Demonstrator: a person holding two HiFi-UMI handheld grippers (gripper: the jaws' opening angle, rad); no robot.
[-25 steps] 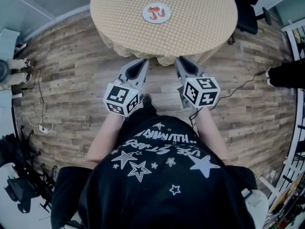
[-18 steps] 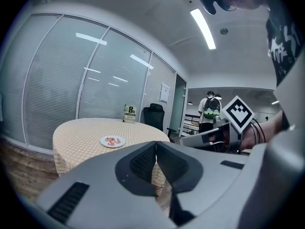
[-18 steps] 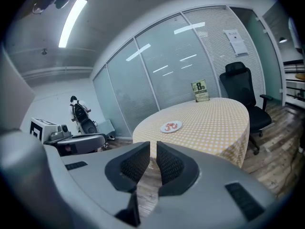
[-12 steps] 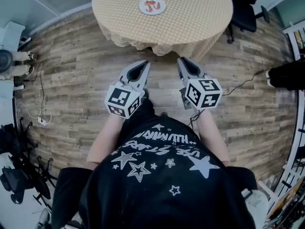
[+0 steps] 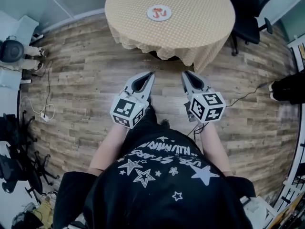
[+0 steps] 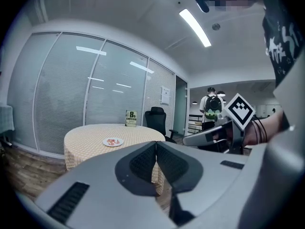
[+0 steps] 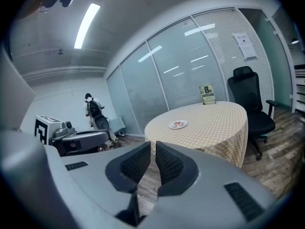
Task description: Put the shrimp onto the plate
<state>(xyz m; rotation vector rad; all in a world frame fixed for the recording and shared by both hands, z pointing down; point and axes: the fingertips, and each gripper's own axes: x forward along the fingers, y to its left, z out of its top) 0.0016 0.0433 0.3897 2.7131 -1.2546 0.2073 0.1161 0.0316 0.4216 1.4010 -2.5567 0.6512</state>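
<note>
From the head view, a person is standing on a wood-plank floor (image 5: pixel 86 80), holding the left tongs (image 5: pixel 151 74) and the right tongs (image 5: pixel 184 73) out in front at waist height, well apart from the round worktop (image 5: pixel 190 27) ahead. The shrimp (image 5: pixel 160 11) are lying on a white plate (image 5: pixel 159 18) near the middle of the checked yellow cloth. A black office chair (image 5: pixel 250 8) is standing at the worktop's right side.

In the left gripper view, the left tongs are clenched on nothing, their pads meeting. The plate is showing far off, beyond them, with a small sign (image 6: pixel 131 118) standing behind it.

In the right gripper view, the right tongs are likewise clenched and empty, with only a thin slit between the pads, pointing toward the distant plate of shrimp.
</note>
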